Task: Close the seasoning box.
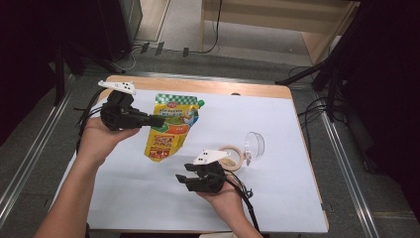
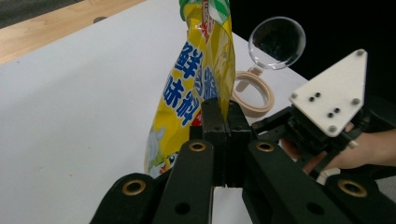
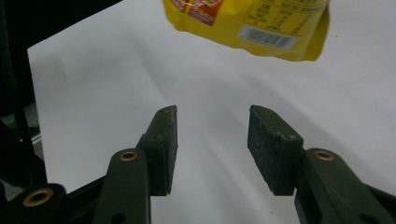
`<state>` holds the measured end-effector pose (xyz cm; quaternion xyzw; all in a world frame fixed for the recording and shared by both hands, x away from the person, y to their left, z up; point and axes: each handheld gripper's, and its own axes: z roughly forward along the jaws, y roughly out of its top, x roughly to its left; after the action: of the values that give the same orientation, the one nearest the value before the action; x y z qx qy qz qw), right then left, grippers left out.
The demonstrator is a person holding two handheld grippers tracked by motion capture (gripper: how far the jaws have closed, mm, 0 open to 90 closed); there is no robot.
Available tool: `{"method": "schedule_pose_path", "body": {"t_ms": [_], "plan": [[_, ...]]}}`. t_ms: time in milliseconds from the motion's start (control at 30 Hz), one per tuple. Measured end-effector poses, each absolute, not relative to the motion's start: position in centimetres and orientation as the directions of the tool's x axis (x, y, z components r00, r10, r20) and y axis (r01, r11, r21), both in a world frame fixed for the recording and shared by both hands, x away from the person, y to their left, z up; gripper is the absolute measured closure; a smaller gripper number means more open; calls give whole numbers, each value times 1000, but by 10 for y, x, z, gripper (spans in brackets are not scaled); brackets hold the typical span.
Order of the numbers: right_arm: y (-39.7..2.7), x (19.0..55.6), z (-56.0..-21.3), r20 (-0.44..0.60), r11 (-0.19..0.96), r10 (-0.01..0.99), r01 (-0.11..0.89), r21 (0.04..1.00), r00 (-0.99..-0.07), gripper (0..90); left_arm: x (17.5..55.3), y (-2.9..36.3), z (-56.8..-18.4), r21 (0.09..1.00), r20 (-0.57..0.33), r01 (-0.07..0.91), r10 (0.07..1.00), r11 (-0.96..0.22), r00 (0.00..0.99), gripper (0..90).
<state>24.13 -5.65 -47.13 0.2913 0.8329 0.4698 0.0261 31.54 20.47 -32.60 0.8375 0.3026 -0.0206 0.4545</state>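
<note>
Left gripper squeezing tight on the side edge of the yellow pouch, pinching it between both pads. Pouch hanging off the white table, green top up, bottom end showing above the right gripper in its own view. Right gripper sitting low over the table, near the pouch's bottom, jaws partly apart with nothing between them. Lying just beside it, toward the table's right side, a tape ring and a clear round lid.
</note>
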Motion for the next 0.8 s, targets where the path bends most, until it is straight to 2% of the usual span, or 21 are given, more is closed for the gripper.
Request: {"method": "schedule_pose_path", "body": {"t_ms": [233,367,467,600,800], "plan": [[-54,244,-473,202,380,529,443,812,-824,567,299,203,-316,752,-314,508,450,-420,836,900],[-50,244,-475,184,385,531,429,817,-827,646,291,200,-312,756,-319,499,426,-425,847,900],[-48,243,-478,157,391,540,411,824,-827,764,286,198,-309,762,-317,491,418,-422,851,900],[-46,243,-483,150,385,559,416,824,-815,843,279,195,-304,768,-326,482,390,-422,861,900],[-49,247,-491,208,323,590,464,825,-780,850,271,192,-298,778,-349,473,341,-414,873,900]]}}
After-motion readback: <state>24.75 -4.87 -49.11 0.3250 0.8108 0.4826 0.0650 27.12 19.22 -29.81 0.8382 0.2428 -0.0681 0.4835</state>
